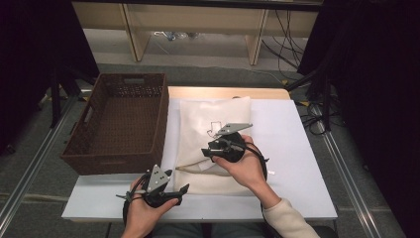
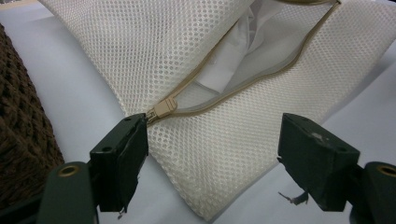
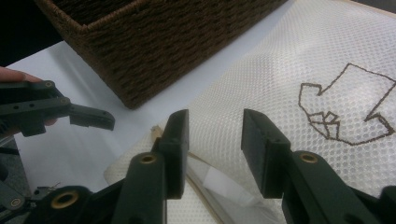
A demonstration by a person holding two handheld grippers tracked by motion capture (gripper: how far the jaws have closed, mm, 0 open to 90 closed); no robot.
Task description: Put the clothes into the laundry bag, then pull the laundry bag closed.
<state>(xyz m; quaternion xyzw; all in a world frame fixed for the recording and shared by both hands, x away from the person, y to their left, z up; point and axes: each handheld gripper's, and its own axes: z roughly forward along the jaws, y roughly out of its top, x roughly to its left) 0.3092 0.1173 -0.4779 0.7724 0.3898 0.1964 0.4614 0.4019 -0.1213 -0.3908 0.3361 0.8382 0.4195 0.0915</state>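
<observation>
A white mesh zip bag lies flat on the white table, an outline drawing stitched on its top. Its tan zipper is partly undone, and a white cloth shows inside the gap. The zipper pull sits at the bag's near-left edge. My left gripper is open, with the bag's corner between its jaws and one jaw tip right beside the pull. My right gripper hovers over the bag's near-left part. Its jaws stand apart above the zipper opening, with nothing pinched.
A dark brown woven basket stands at the table's left, close against the bag's left edge. The left gripper's jaw reaches into the right gripper view from the left. Wooden shelving and cables lie beyond the table's far edge.
</observation>
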